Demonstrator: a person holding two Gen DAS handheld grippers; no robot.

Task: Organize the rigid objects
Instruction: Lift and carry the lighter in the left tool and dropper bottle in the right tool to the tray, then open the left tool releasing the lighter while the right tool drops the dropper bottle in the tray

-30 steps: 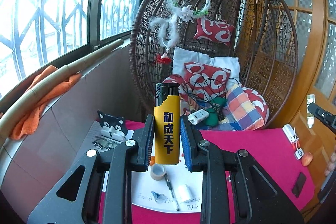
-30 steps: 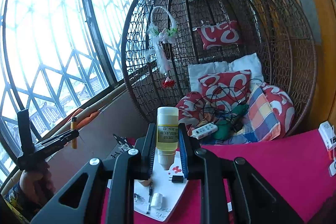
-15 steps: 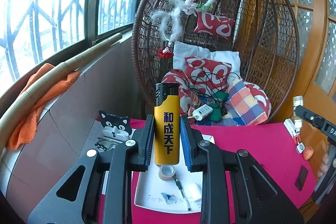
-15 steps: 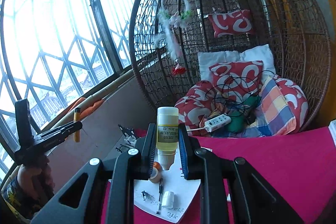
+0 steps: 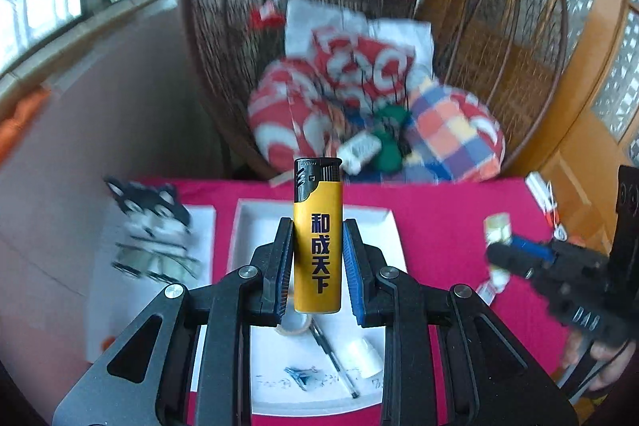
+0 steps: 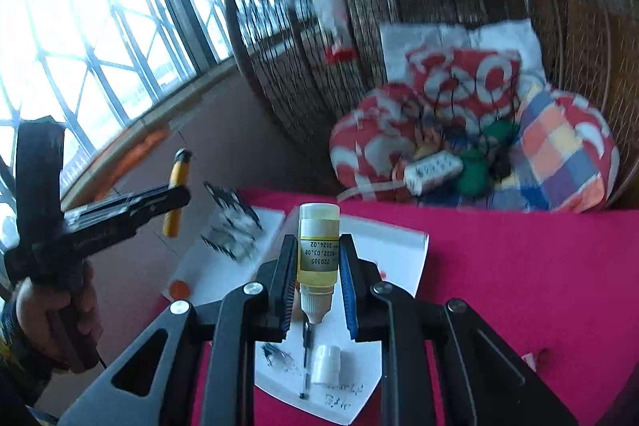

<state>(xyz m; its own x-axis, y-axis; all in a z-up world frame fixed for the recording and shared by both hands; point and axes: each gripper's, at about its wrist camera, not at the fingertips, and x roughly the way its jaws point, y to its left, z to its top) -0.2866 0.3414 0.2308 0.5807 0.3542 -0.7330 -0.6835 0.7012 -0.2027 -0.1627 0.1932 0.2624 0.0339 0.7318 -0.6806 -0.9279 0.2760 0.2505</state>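
My left gripper [image 5: 317, 262] is shut on an upright yellow lighter [image 5: 318, 238] with a black cap, held above a white tray [image 5: 255, 226] on the red tablecloth. In the tray lie a tape roll [image 5: 294, 324], a pen [image 5: 333, 360], a white cap [image 5: 363, 356] and a small clip [image 5: 299, 375]. My right gripper [image 6: 318, 280] is shut on a small bottle of yellow liquid [image 6: 318, 254], nozzle down, over the same tray [image 6: 403, 246]. From the left wrist view the right gripper [image 5: 519, 258] shows at the right edge; from the right wrist view the left gripper [image 6: 175, 194] shows at the left.
A black-and-white cat-shaped holder [image 5: 147, 230] stands on a white box left of the tray. Behind the table stands a wicker egg chair [image 5: 479, 26] with cushions and a power strip [image 5: 359, 148]. Small items [image 5: 547, 202] lie at the table's right edge. A window runs along the left.
Both grippers have dropped and tilted down toward the table, still holding the lighter and the bottle. The tray now fills more of each view, and each gripper appears closer in the other's view.
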